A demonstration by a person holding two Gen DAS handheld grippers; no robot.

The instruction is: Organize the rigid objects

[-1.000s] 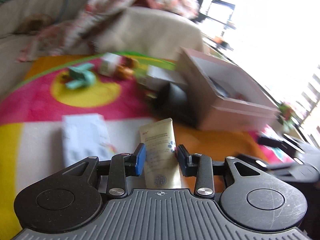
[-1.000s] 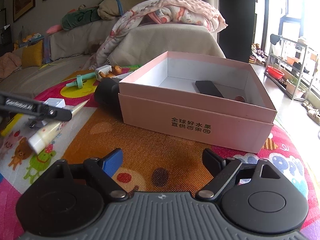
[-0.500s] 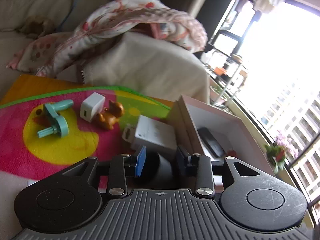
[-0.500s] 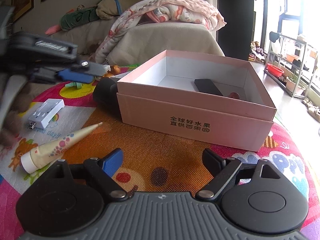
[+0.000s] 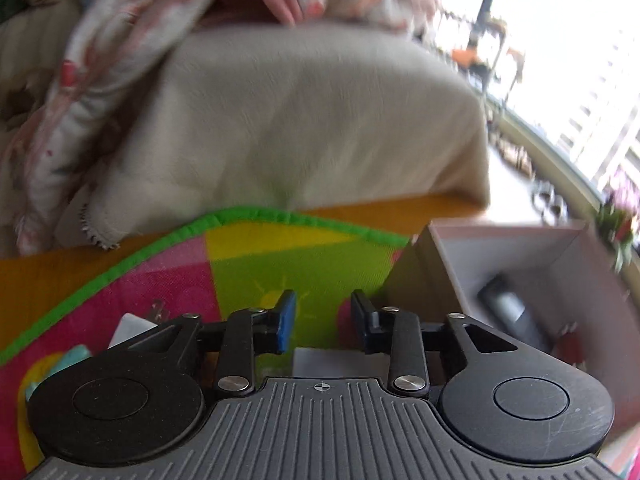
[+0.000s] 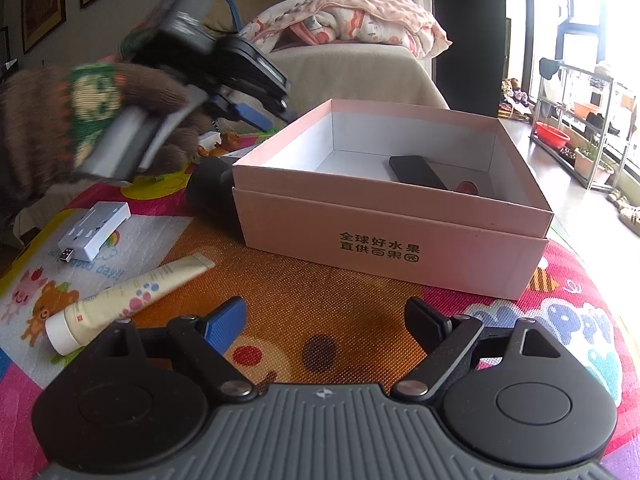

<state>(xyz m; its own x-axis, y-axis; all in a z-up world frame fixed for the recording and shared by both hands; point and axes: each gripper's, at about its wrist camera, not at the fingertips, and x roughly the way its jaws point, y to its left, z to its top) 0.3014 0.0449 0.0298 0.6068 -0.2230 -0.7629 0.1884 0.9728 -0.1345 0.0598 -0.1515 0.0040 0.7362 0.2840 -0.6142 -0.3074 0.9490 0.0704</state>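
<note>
A pink cardboard box (image 6: 400, 236) stands on the colourful play mat, with a black flat device (image 6: 416, 170) and a small red item inside; it also shows in the left wrist view (image 5: 444, 256). A cream tube (image 6: 128, 296) and a white charger (image 6: 94, 232) lie at the left of the mat. A black cylinder (image 6: 208, 188) lies against the box's left side. My left gripper (image 5: 322, 322) is open and empty, raised above the small objects behind the box; it shows in the right wrist view (image 6: 256, 114). My right gripper (image 6: 326, 320) is wide open and empty in front of the box.
A beige-covered sofa (image 5: 280, 120) with a floral blanket (image 6: 352, 20) runs behind the mat. A white block (image 5: 130, 330) and a teal item (image 5: 68, 360) peek out beside the left gripper. A shelf rack (image 6: 580, 128) stands by the window on the right.
My left gripper has let go of the cream tube, which now lies on the mat, and has risen and moved back toward the box's far left corner. The right gripper has stayed still.
</note>
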